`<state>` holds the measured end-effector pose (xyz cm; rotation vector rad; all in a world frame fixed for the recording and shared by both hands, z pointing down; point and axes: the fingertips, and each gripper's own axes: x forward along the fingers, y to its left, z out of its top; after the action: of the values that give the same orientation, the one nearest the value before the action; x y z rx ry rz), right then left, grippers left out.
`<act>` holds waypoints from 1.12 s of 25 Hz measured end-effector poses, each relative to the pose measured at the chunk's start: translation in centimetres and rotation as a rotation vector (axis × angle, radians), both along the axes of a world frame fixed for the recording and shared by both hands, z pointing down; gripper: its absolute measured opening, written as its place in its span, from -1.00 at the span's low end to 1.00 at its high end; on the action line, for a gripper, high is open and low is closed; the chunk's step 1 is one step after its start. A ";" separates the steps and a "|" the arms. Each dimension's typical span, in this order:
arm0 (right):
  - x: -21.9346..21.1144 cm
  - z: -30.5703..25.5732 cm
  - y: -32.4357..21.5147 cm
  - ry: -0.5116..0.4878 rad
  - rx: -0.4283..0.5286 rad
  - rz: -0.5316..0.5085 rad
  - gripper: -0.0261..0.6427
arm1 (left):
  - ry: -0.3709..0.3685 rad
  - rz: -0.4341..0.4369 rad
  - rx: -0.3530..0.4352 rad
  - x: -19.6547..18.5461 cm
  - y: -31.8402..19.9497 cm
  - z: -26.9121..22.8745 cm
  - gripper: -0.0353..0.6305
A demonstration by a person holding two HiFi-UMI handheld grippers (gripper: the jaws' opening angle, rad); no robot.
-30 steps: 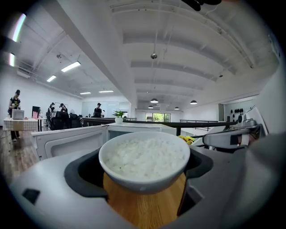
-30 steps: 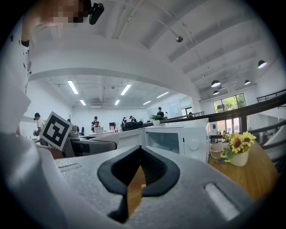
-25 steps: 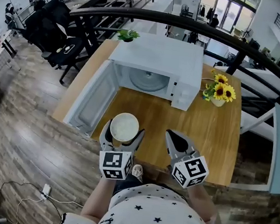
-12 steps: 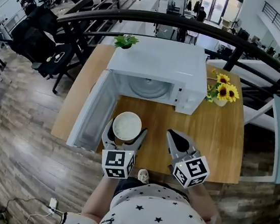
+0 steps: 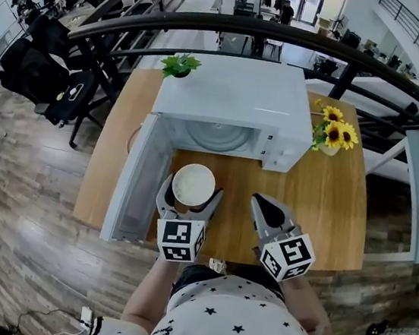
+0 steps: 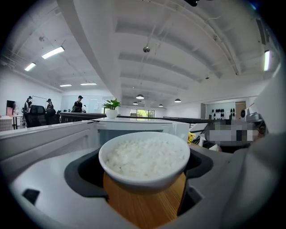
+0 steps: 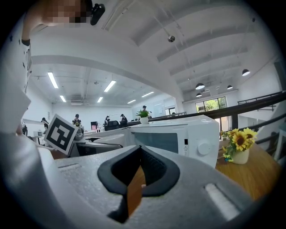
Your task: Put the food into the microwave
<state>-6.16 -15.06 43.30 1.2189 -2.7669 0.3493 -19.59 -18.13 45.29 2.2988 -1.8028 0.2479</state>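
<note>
A white bowl of rice (image 5: 193, 184) (image 6: 144, 159) is held in my left gripper (image 5: 191, 193), whose jaws are shut on its sides, above the wooden table (image 5: 326, 209). It hangs just in front of the white microwave (image 5: 232, 108) (image 7: 178, 136), whose door (image 5: 133, 180) stands swung open to the left, showing the glass turntable (image 5: 220, 137) inside. My right gripper (image 5: 263, 206) (image 7: 139, 179) is beside it on the right, jaws shut with nothing between them.
A vase of sunflowers (image 5: 330, 134) (image 7: 239, 145) stands at the microwave's right. A small green plant (image 5: 178, 65) sits behind the microwave's left corner. A dark railing (image 5: 235, 27) runs beyond the table. Wooden floor lies to the left.
The bowl in my left gripper has shifted slightly forward toward the open microwave. The view has moved closer to the table. My right gripper stays beside it.
</note>
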 end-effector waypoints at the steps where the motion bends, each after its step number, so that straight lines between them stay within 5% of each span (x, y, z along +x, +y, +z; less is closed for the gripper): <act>1: 0.0 0.1 -0.1 0.002 -0.003 0.005 -0.91 | -0.001 0.006 -0.001 0.1 -0.4 0.2 0.60; 28: 0.1 3.2 -6.7 0.034 -0.090 -0.034 -0.91 | -0.058 0.026 -0.076 1.3 -13.0 6.1 0.60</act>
<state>-6.07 -21.74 46.52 1.1444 -2.7082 0.4409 -18.32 -31.10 51.39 2.2860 -1.7593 0.3843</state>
